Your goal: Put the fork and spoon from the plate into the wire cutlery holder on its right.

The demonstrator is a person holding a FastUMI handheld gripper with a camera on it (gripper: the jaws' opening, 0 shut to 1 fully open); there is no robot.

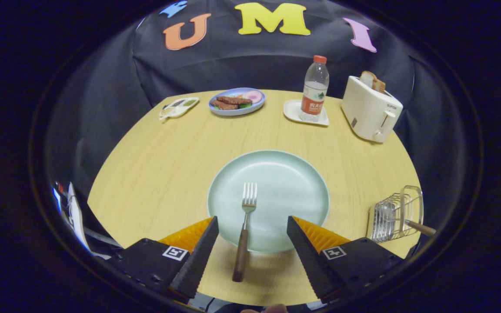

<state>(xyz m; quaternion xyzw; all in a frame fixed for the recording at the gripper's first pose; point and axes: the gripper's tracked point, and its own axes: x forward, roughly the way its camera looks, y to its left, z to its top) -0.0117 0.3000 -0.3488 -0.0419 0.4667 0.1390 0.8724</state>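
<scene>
A pale green plate [289,182] lies on the wooden table just ahead of my fingers. A fork [244,230] with a brown wooden handle rests on the plate's near left part, tines pointing away, its handle hanging over the rim toward me. My gripper [252,224] is open, one finger on each side of the fork's handle, neither touching it. To the right of the plate stands the wire cutlery holder [392,215]. A brown wooden handle [420,227] sticks out of the holder to the right; the rest of that utensil is hidden behind the wires.
At the table's far edge stand a blue plate of food [236,102], a small sauce dish [178,107], a water bottle [315,89] on a white tray [294,112], and a white toaster [370,108] with bread. Bare tabletop lies left of the plate.
</scene>
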